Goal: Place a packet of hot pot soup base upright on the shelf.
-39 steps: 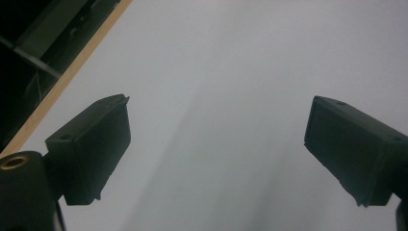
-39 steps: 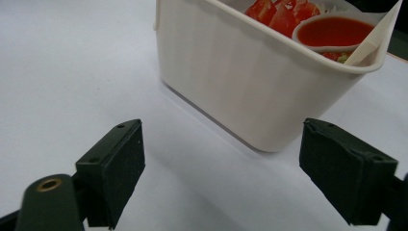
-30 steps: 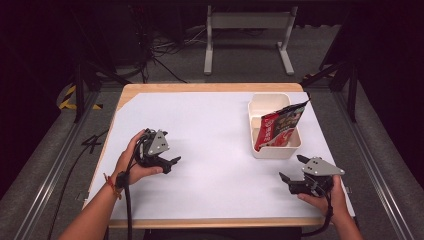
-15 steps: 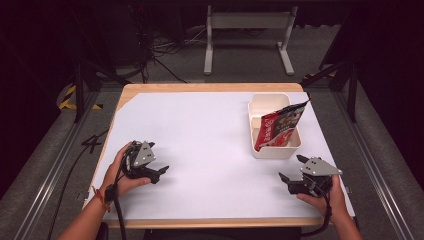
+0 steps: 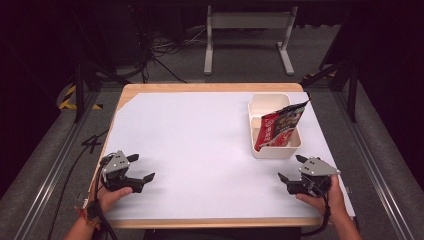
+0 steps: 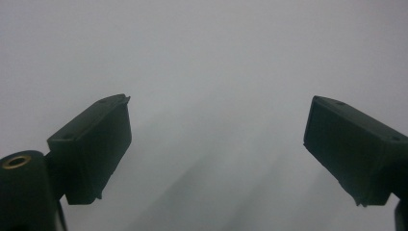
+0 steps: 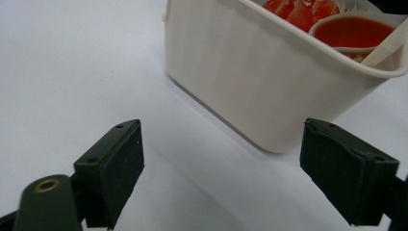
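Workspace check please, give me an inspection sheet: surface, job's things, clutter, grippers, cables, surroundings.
Surface: wooden table under a white sheet, bare in the middle.
Job's things: red snack bag standing tilted in the white bin, top poking above the rim.
Clutter: nothing seen.
Grippers: left gripper open, empty, low over the sheet at near left; right gripper open, empty, near the bin's near end, apart from it.
Cables: one trails from each gripper; more lie on the floor behind.
Surroundings: dark floor, metal stand beyond the table.

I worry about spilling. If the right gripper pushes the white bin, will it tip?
Probably it slides: the bin looks wide and low on smooth paper. The packet leans above the rim, so it may shift or fall out.
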The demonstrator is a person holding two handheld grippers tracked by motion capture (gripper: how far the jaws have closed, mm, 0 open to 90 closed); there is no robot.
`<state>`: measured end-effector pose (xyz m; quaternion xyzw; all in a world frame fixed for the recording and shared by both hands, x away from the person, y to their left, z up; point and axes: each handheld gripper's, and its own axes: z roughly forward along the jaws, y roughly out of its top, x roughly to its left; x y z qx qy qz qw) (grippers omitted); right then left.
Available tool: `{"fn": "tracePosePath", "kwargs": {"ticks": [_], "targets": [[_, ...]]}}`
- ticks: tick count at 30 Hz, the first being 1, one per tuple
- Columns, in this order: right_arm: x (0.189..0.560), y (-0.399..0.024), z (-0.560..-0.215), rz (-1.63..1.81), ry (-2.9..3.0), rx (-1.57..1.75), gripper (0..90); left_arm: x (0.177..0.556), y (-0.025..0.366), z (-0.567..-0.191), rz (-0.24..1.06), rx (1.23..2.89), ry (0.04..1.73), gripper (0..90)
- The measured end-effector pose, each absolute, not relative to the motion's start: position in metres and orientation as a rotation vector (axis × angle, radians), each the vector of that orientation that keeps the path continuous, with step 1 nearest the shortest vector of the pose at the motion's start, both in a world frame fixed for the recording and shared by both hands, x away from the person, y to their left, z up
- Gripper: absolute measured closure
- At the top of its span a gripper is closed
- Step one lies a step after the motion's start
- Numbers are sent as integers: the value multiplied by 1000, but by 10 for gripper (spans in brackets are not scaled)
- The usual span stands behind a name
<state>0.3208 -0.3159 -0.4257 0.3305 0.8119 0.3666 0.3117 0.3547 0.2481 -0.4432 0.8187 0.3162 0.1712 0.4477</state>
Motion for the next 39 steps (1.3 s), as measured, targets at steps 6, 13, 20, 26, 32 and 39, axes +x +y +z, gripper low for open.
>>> {"fn": "tracePosePath", "kwargs": {"ticks": [6, 13, 20, 26, 32, 39], "targets": [[322, -318, -426, 964, 2140, 872, 156, 357, 248, -443, 438, 2022, 767, 100], [321, -319, -426, 968, 2135, 883, 158, 358, 248, -444, 449, 2041, 756, 100], [320, -320, -426, 969, 2132, 885, 158, 358, 248, -443, 444, 2034, 759, 106], [321, -320, -427, 965, 2138, 879, 158, 360, 248, -444, 443, 2044, 763, 104], [320, -322, -428, 966, 2136, 887, 158, 362, 247, -444, 444, 2045, 756, 104], [316, -326, -427, 969, 2118, 902, 158, 364, 244, -443, 456, 2048, 744, 102]]}}
